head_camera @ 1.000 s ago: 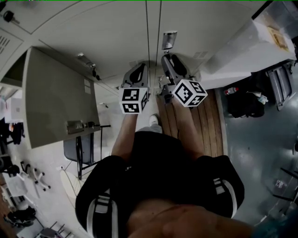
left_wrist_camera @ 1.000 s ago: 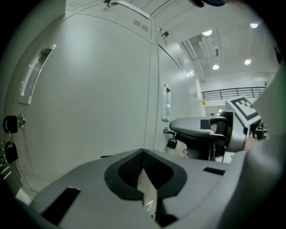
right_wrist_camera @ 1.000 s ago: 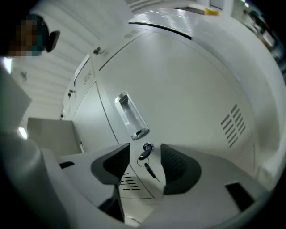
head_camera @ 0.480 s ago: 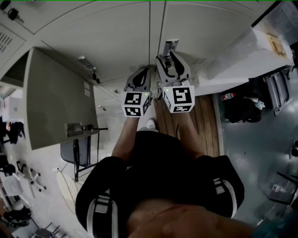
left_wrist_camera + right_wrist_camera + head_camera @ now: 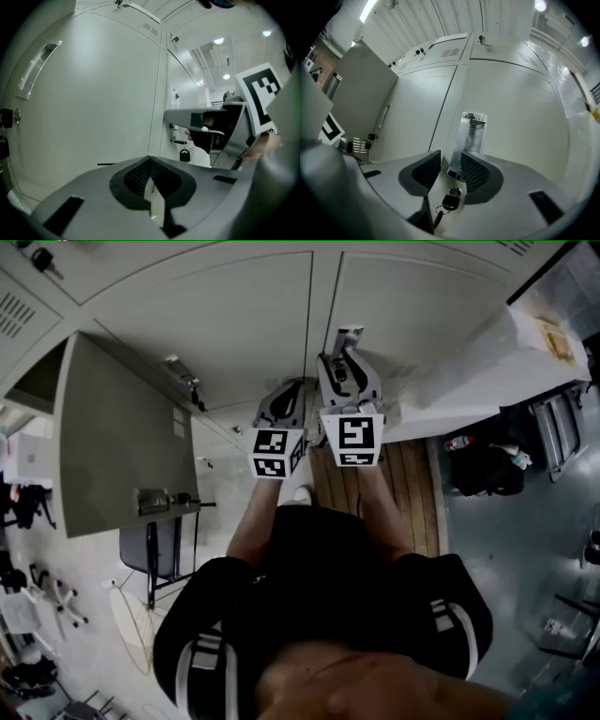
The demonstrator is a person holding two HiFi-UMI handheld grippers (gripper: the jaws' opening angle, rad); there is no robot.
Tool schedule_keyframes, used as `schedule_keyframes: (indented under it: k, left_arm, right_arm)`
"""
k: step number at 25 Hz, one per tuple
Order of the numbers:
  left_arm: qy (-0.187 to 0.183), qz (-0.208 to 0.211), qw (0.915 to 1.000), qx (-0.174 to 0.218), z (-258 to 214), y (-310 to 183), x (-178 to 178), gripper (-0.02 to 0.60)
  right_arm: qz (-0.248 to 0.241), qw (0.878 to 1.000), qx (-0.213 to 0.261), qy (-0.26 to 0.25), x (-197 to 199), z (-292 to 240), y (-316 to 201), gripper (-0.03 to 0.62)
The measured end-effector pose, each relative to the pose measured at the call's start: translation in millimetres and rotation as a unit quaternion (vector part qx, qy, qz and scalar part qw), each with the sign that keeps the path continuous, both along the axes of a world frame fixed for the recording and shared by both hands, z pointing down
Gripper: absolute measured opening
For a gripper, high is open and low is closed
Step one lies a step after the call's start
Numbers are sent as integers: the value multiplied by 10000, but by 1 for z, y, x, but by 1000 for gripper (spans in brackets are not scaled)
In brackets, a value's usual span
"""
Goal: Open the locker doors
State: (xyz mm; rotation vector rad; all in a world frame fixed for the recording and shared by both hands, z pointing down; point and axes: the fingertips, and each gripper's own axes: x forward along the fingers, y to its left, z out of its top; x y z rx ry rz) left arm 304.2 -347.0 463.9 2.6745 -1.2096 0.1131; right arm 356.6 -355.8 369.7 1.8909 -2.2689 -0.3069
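White locker doors [image 5: 216,324] fill the top of the head view. The right door [image 5: 520,108] carries a clear upright handle [image 5: 343,336] [image 5: 472,131], and below it a lock with a key and black fob [image 5: 450,200]. My right gripper [image 5: 342,357] [image 5: 451,166] is level at that door. Its jaws have just been closing, with the handle's lower end between them. The right pad is against the handle and a gap shows at the left pad. My left gripper [image 5: 286,390] [image 5: 150,161] hangs beside it, shut on nothing, facing the left door [image 5: 93,103].
One locker door [image 5: 122,437] stands swung open at the left, with a latch [image 5: 155,498] on its edge. A white counter [image 5: 487,362] juts out at the right, with a black bag [image 5: 483,470] on the floor below it. Wooden planks [image 5: 403,493] lie underfoot.
My right gripper has rolled so its marker cube faces squarely, and has risen to the handle. Its jaws now stand narrower around the handle. The left gripper has stayed put.
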Motion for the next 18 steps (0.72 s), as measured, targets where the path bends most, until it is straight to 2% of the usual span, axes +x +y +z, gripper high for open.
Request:
schedule_keyframes:
  k: [3, 9, 18]
  left_arm:
    - [16, -27, 10000, -3, 1, 2, -2, 9]
    - [77, -125, 9999, -29, 2, 10, -6, 9]
    - [87, -333, 9992, -214, 15, 52, -12, 9]
  right_arm:
    - [4, 9999, -133, -39, 3, -1, -2, 132]
    - [-114, 9996, -252, -114, 1, -1, 7, 126]
    - [-348, 9976, -447, -391, 5, -1, 36, 123]
